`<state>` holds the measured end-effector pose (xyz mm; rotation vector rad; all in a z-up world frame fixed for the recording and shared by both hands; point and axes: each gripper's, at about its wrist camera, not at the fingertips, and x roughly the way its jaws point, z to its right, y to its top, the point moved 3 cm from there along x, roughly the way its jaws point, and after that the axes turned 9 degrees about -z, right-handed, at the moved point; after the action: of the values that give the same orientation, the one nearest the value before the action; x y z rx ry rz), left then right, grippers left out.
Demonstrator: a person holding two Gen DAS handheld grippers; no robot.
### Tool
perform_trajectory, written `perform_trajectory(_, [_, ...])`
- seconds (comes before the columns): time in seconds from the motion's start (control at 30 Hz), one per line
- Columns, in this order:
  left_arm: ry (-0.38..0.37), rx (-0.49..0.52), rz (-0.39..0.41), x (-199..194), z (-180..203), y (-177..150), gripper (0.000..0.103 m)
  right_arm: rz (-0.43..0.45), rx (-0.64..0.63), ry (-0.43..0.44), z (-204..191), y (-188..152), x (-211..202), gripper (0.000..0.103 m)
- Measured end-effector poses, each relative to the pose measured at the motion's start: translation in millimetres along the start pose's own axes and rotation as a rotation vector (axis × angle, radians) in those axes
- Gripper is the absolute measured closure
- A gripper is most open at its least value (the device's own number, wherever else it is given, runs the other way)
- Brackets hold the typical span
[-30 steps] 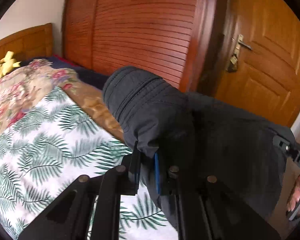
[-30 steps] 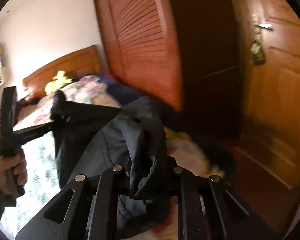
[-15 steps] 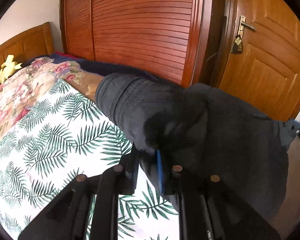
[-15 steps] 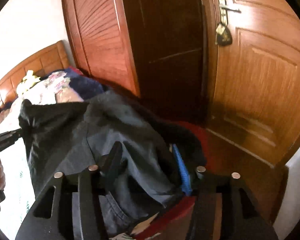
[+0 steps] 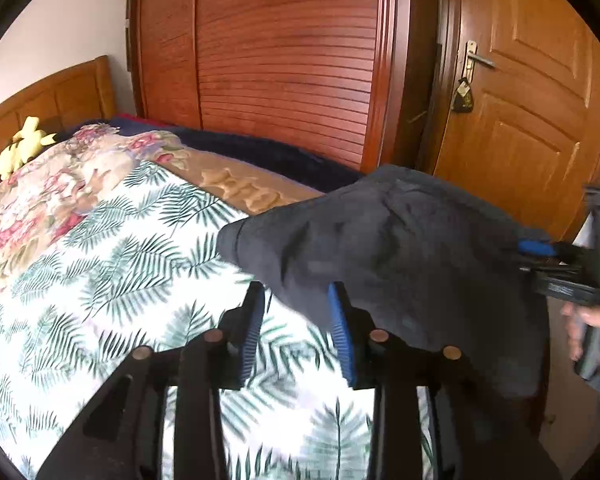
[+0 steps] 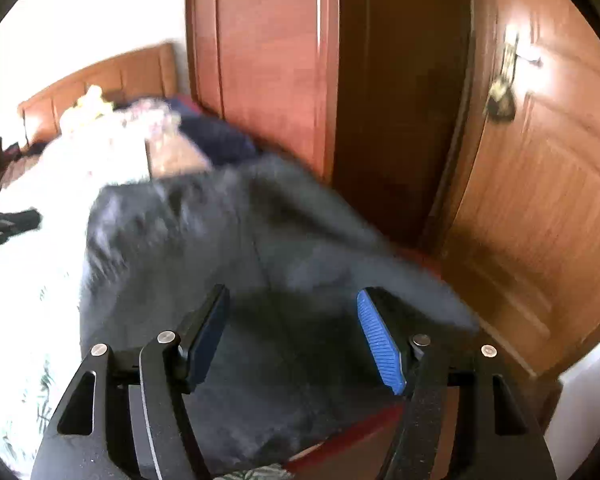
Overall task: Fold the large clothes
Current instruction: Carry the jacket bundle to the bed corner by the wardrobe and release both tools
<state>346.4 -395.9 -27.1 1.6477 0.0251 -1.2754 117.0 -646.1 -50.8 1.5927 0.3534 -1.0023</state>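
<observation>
A dark grey garment [image 5: 412, 248] lies bunched on the right end of the bed with the palm-leaf cover [image 5: 112, 264]. My left gripper [image 5: 296, 332] is open and empty; the cloth's edge lies just past and over its right finger. My right gripper [image 6: 292, 336] is open and empty above the same garment [image 6: 204, 248], which is blurred and spreads below the fingers. The right gripper also shows at the right edge of the left wrist view [image 5: 560, 264], beside the garment. The left gripper shows at the left edge of the right wrist view [image 6: 8, 226].
A wooden wardrobe with slatted doors [image 5: 284, 60] stands behind the bed. A wooden door [image 5: 532, 112] with keys in its handle is to the right. A yellow plush toy [image 5: 24, 148] sits by the headboard [image 5: 48, 96]. A floral blanket [image 5: 56, 184] covers the bed's far part.
Both grippers have opened and let go of the garment. It has dropped onto the bed's right end, and both grippers have drawn back from it.
</observation>
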Motion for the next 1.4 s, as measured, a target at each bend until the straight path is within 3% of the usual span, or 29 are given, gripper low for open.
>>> perform_trajectory(0.13, [-0.002,-0.038,0.054,-44.4,-4.4,-27.2,0.067,-0.054,0.098,0.082,17.6,-4.9,29.0,0.029])
perform_trajectory(0.2, [0.008,-0.056,0.080,-66.8,-5.5,-40.7,0.065,-0.051,0.097,0.076,18.9,-2.9,27.2,0.026])
perform_trajectory(0.33, [0.031,-0.079,0.103,-97.1,-6.8,-59.7,0.065,-0.044,0.055,0.011,9.5,-1.1,13.2,0.023])
perform_trajectory(0.53, [0.089,-0.076,0.114,-133.3,-2.5,-81.7,0.065,0.009,0.012,0.033,-14.2,-4.5,-25.6,0.021])
perform_trajectory(0.73, [0.139,-0.084,0.119,-170.5,1.1,-108.4,0.064,0.070,-0.060,0.078,-60.7,-9.8,-64.3,0.013])
perform_trajectory(0.8, [0.186,-0.092,0.114,-182.5,-0.3,-121.3,0.065,0.083,-0.077,0.105,-77.2,-13.0,-74.5,0.012])
perform_trajectory(0.97, [0.224,-0.163,0.114,-200.6,-11.3,-146.0,0.064,0.114,-0.147,0.187,-132.3,-24.9,-96.8,0.012])
perform_trajectory(1.2, [0.289,-0.243,0.141,-234.0,-35.5,-190.6,0.064,0.117,-0.217,0.331,-201.7,-51.3,-113.5,0.012])
perform_trajectory(1.4, [0.367,-0.290,0.126,-258.4,-50.2,-235.6,0.064,0.101,-0.264,0.402,-246.3,-81.9,-121.0,0.012])
